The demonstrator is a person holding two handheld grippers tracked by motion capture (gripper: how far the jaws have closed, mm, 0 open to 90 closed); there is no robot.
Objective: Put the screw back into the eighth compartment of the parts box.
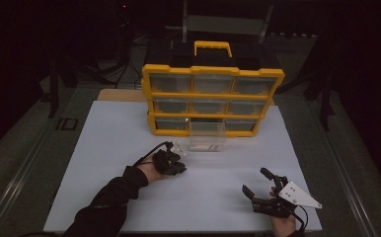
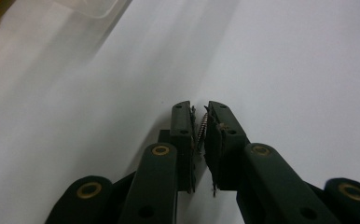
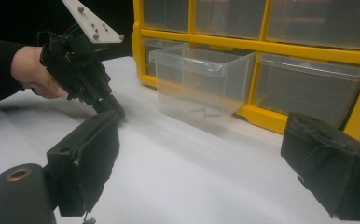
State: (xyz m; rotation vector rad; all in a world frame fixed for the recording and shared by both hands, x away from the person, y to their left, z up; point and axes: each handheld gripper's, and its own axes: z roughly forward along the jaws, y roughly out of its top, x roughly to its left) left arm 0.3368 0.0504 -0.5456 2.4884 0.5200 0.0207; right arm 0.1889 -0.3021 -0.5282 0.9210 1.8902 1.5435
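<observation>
In the left gripper view my left gripper (image 2: 200,108) is shut on a small dark screw (image 2: 202,125), which stands slanted between the pads just above the white table. In the high view this gripper (image 1: 178,167) sits left of centre, pointing down, a little in front of a clear plastic drawer (image 1: 207,140). That drawer (image 3: 201,88) stands pulled out on the table with a couple of screws (image 3: 205,112) on its floor. My right gripper (image 1: 254,180) rests near the front right edge, jaws wide apart and empty (image 3: 204,123).
A yellow organizer (image 1: 213,70) with several clear drawers stands upright at the back of the white board (image 1: 119,138); its frame (image 3: 262,46) is right behind the loose drawer. Bare white surface lies between the two grippers. Dark surroundings beyond the table.
</observation>
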